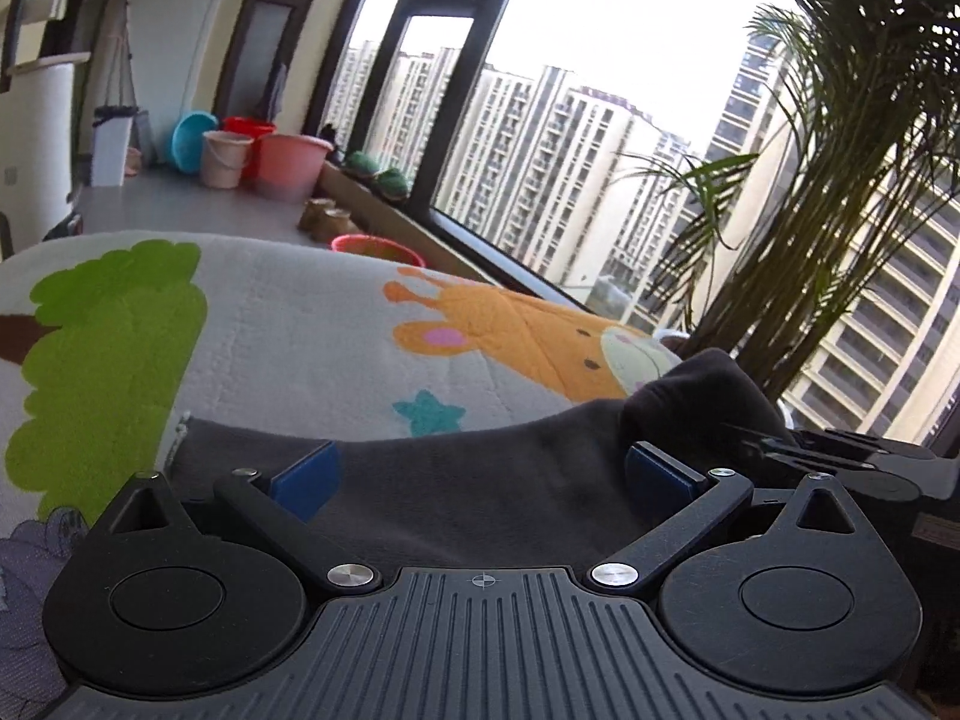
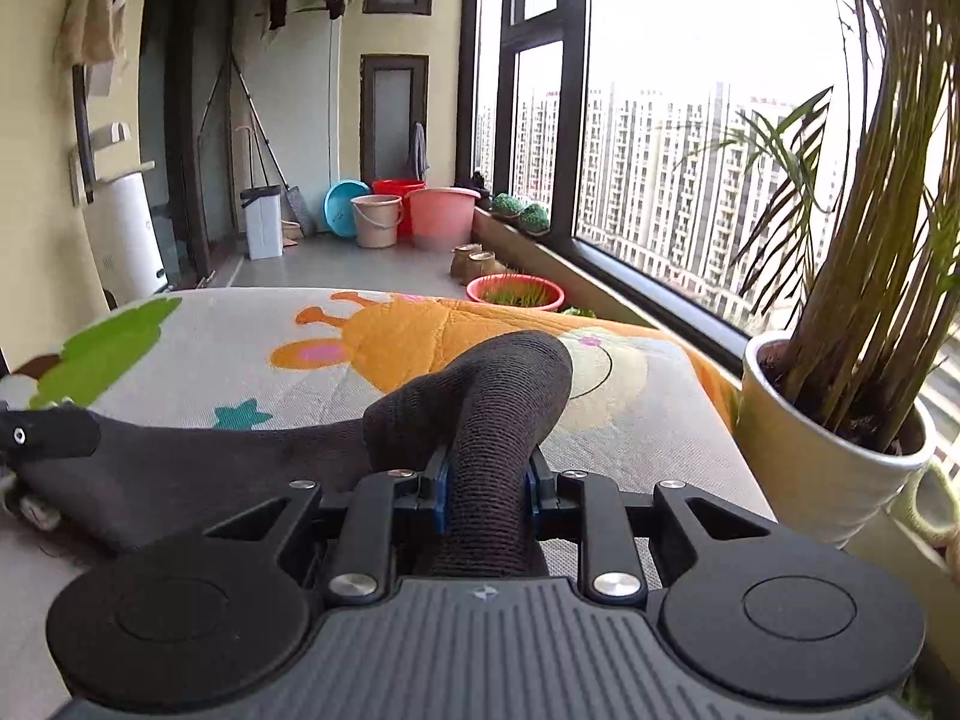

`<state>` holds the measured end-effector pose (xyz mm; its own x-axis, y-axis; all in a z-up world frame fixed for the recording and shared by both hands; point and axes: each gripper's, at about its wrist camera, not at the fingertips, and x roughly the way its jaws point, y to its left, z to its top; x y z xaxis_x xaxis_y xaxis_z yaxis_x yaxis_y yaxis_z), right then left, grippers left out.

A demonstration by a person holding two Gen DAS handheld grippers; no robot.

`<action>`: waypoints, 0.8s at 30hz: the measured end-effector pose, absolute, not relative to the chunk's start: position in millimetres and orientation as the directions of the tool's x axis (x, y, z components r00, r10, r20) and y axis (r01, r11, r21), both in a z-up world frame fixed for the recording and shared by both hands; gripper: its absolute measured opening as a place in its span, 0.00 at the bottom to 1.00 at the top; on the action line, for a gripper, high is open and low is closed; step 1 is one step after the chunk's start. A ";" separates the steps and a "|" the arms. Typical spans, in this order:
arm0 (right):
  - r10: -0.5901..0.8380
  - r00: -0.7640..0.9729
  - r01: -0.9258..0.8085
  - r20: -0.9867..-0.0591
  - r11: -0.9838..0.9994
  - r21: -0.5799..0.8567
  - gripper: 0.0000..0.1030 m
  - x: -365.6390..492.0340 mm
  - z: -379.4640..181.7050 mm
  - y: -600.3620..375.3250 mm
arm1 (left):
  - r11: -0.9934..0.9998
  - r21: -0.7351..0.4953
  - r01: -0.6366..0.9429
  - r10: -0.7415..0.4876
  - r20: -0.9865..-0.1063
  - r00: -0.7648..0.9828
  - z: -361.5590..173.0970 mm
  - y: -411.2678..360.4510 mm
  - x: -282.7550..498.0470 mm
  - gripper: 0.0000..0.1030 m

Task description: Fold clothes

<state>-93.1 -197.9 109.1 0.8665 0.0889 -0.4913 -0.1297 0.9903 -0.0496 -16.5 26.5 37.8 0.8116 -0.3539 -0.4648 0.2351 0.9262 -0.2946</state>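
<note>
Right claw (image 2: 486,489) pinches dark garment (image 2: 498,396); no writing legible.

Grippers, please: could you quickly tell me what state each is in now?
Left gripper: open, dark garment lying between its pads.
Right gripper: shut on the dark garment.

Bright daylight through window (image 2: 690,180), sky blown out; fisheye bending at edges; slight blur.

Left gripper (image 1: 480,474): black ribbed housing, 2 round discs, silver screws, blue pads (image 1: 306,480). Right gripper (image 2: 486,489) looks identical, pads mostly hidden.
</note>
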 end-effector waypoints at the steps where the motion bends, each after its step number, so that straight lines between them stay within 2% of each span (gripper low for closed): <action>1: 0.081 0.874 -0.133 -0.480 0.988 -0.076 0.22 -95.1 108.0 -192.0 | 0.928 -0.271 0.257 -0.360 -0.466 0.808 46.3 18.5 -15.7 1.00; 7: 0.178 0.882 -0.265 -0.437 0.953 -0.146 0.24 -110.7 110.7 -153.7 | 0.928 -0.102 0.358 -0.366 -0.436 0.822 91.3 -27.1 3.7 1.00; 14: 0.178 0.891 -0.283 -0.417 0.937 -0.205 0.28 -112.8 106.8 -133.9 | 0.933 -0.053 0.355 -0.322 -0.559 0.764 69.4 -67.0 50.8 1.00; 21: 0.258 0.864 -0.341 -0.433 0.931 -0.127 0.37 -113.7 107.8 -149.2 | 0.949 -0.088 0.304 -0.295 -0.593 0.749 34.5 -48.8 61.4 1.00; 24: 0.349 0.828 -0.411 -0.438 0.910 -0.051 0.44 -119.1 115.6 -160.9 | 0.957 -0.053 0.286 -0.261 -0.588 0.765 34.9 -38.6 55.2 1.00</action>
